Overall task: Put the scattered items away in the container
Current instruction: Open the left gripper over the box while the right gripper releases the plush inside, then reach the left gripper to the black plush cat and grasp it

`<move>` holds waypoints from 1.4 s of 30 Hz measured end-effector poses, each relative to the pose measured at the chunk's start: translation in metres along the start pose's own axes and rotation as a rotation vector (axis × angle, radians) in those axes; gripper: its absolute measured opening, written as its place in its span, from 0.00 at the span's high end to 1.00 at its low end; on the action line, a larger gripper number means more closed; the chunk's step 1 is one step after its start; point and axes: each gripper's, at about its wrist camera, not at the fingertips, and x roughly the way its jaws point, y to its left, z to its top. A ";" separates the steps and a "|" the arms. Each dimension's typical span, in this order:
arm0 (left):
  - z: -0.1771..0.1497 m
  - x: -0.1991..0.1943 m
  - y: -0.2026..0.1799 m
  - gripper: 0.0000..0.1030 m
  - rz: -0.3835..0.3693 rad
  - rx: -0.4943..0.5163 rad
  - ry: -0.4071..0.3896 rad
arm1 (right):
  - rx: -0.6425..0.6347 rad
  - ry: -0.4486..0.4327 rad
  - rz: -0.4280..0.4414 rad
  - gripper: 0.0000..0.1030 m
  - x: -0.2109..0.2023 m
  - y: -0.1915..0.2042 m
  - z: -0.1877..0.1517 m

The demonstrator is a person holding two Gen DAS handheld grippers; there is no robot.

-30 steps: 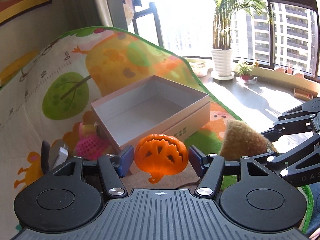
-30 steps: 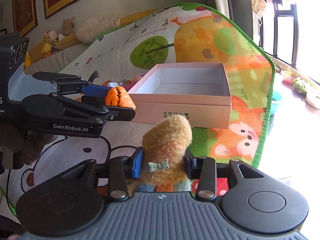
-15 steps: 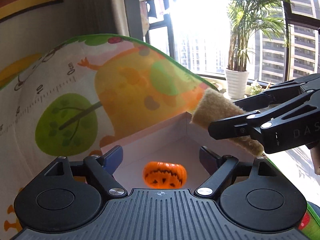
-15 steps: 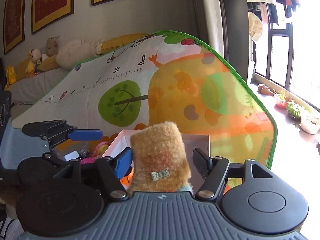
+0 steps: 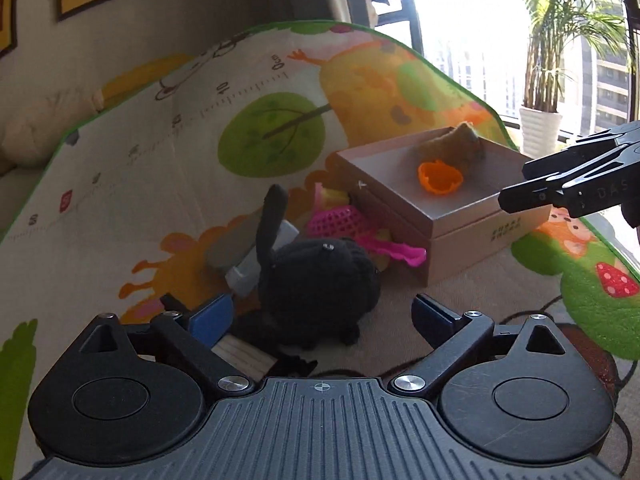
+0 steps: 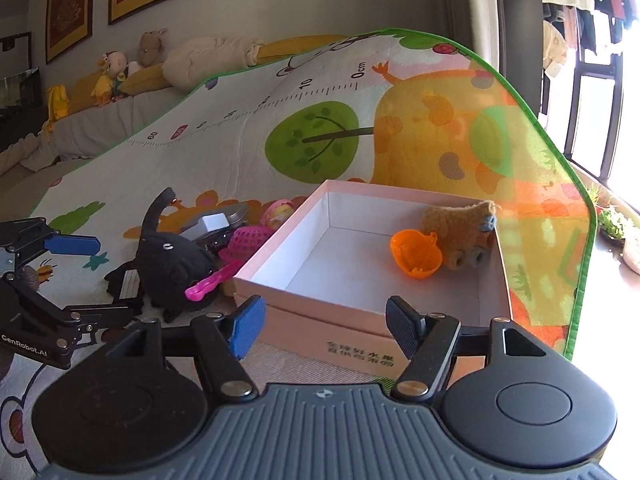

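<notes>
The pink box (image 6: 360,326) holds the orange pumpkin (image 6: 416,254) and the brown plush (image 6: 460,232) at its far right corner; both also show in the left wrist view, pumpkin (image 5: 440,178) and plush (image 5: 452,146). My right gripper (image 6: 325,326) is open and empty before the box's front wall. My left gripper (image 5: 322,312) has its jaws opening, wide apart, with a black plush toy (image 5: 316,284) on the mat just ahead between the fingers, untouched. A pink mesh scoop (image 5: 336,220) and a grey tin (image 5: 232,244) lie behind it.
The colourful play mat (image 6: 224,152) curls up behind the box. Small toys are piled to the left of the box (image 5: 460,248). The right gripper (image 5: 514,186) reaches in from the right edge of the left wrist view. Window and potted plant (image 5: 540,120) stand beyond.
Both grippers opened and let go: the pumpkin and the brown plush now lie in the box. Both pulled back from it, the left swinging left to the black plush.
</notes>
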 end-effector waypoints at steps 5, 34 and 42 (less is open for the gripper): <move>-0.019 -0.011 0.006 0.03 -0.014 -0.065 0.003 | 0.020 0.030 0.025 0.34 -0.009 0.023 -0.019; 0.018 0.064 -0.010 0.14 0.099 -0.032 0.017 | -0.052 -0.005 -0.039 0.27 -0.034 0.071 -0.083; 0.009 0.034 -0.014 0.19 0.094 -0.023 0.020 | -0.040 -0.024 -0.044 0.26 -0.041 0.066 -0.082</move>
